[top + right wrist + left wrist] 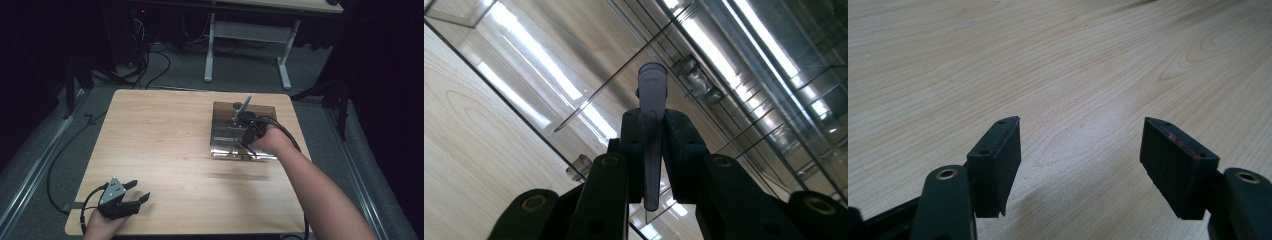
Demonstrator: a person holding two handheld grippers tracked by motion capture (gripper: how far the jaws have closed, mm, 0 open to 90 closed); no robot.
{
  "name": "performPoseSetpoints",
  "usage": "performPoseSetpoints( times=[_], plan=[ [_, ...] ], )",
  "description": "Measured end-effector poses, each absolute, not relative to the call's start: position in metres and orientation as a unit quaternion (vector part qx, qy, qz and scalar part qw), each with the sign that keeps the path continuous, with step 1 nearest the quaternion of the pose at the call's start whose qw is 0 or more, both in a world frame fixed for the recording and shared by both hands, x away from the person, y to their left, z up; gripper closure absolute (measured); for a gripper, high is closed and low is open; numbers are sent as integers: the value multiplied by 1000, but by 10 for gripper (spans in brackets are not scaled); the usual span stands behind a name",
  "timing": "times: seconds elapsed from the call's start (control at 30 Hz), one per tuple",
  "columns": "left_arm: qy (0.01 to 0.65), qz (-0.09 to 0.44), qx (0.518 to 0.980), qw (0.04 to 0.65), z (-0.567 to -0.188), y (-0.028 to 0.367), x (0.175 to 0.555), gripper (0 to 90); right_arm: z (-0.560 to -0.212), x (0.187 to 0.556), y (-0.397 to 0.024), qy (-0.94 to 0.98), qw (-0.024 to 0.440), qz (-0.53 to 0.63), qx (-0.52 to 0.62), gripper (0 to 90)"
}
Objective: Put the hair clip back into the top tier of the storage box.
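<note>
The right forearm reaches in from the lower right of the high view, stretched across the counter with the hand over the near edge of a clear plastic organiser box on the counter's right half. The right gripper has its jaws closed tight on a thin grey plastic strip, pinched flat between the pads. The strip's long axis runs along the jaws, its rounded tip pointing away over the box's compartments; seen from above it rises slanted, up and away from the hand. The left gripper rests at the near left corner, jaws wide open, holding nothing, bare wood between them.
</note>
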State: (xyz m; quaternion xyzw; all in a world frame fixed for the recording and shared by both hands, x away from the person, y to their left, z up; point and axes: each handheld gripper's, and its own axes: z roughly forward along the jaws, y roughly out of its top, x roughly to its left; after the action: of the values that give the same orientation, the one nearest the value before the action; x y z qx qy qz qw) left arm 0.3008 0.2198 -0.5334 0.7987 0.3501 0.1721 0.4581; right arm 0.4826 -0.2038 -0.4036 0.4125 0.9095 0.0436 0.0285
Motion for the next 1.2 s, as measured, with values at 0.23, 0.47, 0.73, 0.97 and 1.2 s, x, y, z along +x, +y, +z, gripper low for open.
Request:
performPoseSetpoints(
  times=[0.23, 0.47, 0.73, 0.97, 1.2],
  plan=[
    [350, 172, 799, 458, -533, 220, 301, 332, -414, 482, -205, 908, 23, 41, 415, 794],
    [349, 173, 800, 457, -533, 220, 301, 332, -418, 483, -204, 907, 21, 39, 419, 792],
    [348, 172, 800, 457, -533, 220, 301, 332, -419, 485, -204, 909, 21, 42, 414, 754],
    [349, 172, 800, 458, -533, 220, 301, 332, -406, 481, -205, 905, 25, 55, 422, 730],
    [349, 172, 800, 457, -533, 220, 301, 332, -394, 468, -209, 898, 17, 55, 436, 737]
  ],
)
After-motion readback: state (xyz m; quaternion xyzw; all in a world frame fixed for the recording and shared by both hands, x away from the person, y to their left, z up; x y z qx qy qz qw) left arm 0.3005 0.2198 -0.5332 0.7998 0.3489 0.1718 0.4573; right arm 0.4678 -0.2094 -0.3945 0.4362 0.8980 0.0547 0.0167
